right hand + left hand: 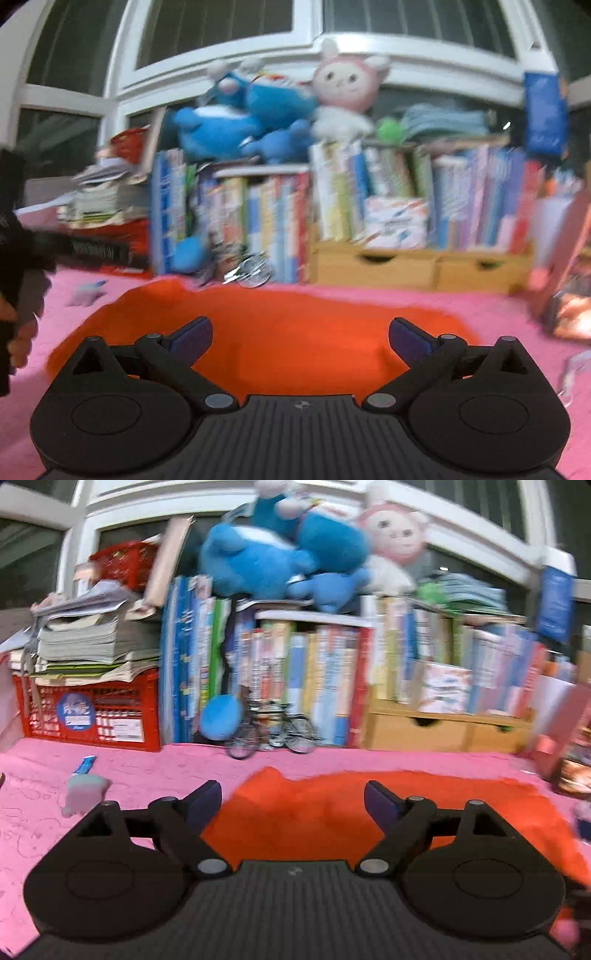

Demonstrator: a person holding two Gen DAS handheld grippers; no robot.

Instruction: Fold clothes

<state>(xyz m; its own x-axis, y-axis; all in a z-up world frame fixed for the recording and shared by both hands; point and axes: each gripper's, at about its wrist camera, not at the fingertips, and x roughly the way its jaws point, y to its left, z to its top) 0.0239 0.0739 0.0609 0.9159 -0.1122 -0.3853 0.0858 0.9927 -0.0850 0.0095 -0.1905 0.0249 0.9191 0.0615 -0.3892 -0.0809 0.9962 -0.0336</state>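
An orange-red garment (332,812) lies flat on a pink cloth-covered surface (147,771); it also shows in the right wrist view (295,332). My left gripper (293,797) is open and empty, held above the garment's near part. My right gripper (300,334) is open and empty, also above the garment's near part. The left gripper's handle and a hand show at the left edge of the right wrist view (14,280). Both views are motion-blurred.
Behind the garment stand rows of books (314,675), a red crate (88,716) with stacked papers, wooden drawers (443,731), blue and pink plush toys (295,550) and a small model bicycle (273,731). A small toy (83,790) lies on the pink cloth at left.
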